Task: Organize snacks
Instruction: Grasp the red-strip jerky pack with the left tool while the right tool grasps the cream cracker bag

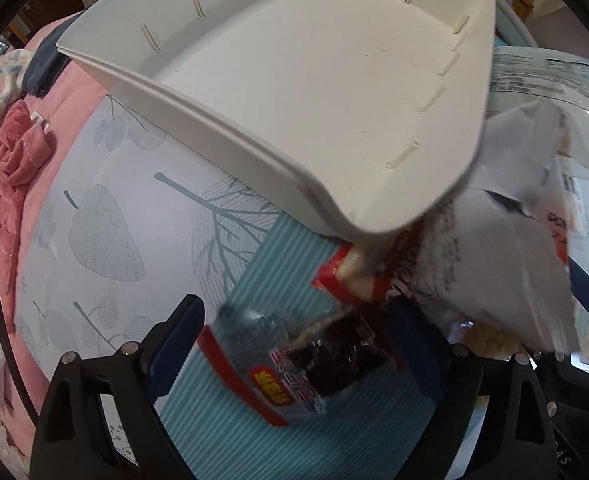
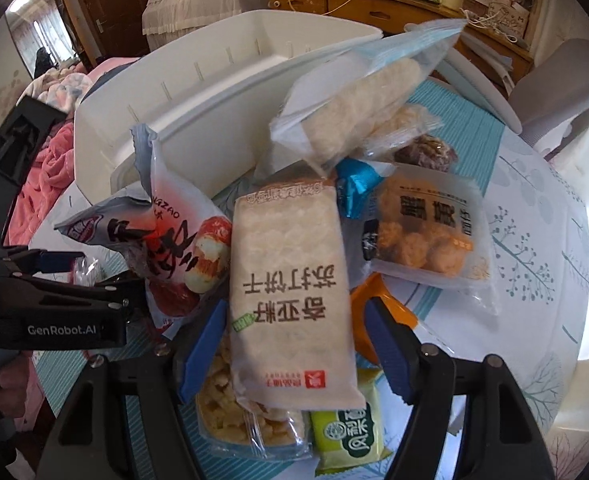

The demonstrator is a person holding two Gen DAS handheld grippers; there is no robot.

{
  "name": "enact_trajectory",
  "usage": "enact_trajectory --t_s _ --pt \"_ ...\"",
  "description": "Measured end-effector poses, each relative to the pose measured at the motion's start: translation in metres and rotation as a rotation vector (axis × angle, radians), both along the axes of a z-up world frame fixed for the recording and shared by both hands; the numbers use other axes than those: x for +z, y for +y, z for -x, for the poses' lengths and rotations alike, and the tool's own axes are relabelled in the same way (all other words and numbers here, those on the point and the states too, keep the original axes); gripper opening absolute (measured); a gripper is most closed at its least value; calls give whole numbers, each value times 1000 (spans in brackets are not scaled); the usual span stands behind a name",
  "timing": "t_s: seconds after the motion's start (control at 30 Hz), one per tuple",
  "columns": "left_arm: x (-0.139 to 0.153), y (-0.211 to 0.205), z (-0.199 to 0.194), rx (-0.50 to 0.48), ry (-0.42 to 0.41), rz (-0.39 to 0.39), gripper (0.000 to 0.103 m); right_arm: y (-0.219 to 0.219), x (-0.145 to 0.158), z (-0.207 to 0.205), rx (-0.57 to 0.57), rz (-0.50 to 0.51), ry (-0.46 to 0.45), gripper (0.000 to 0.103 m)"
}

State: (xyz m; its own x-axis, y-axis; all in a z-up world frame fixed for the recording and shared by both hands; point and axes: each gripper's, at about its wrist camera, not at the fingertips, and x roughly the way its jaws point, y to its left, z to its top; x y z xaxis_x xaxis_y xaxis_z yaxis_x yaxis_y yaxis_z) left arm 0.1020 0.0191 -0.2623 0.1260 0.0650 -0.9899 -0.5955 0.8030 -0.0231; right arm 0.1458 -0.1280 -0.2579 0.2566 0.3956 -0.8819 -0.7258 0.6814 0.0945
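Left tool (image 1: 294,344): wide, straddling clear packet (image 1: 294,364) | right tool (image 2: 290,352): wide, straddling cracker pack (image 2: 290,288)

Round table (image 2: 534,208) under tool, leaf-print cloth, teal striped runner (image 1: 230,432). Ahead: wooden sideboard (image 2: 374,4) with cables, lace-draped furniture (image 2: 198,0), brown door (image 2: 102,4) ahead-left. Pink bedding (image 1: 10,168) left. Grey chair (image 2: 562,80) right. Daylight, bright glare lower right.
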Motion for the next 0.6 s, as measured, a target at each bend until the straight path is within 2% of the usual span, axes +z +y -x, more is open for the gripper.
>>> enact_trajectory --t_s 0.2,0.27,0.4,0.47,0.6 --pt "-4 10 -1 7 -19 43 79 10 -8 -3 0 -9 28 66" --pt "-4 11 0 12 -33 66 71 11 -9 -6 -8 -14 44 63" --pt "-6 13 4 30 -59 103 61 11 -8 -5 4 -20 61 58" --pt "0 2 5 29 -83 133 48 11 -7 -5 2 -19 68 57" --pt "2 -4 9 17 -109 161 28 14 -5 -7 -10 -20 86 55"
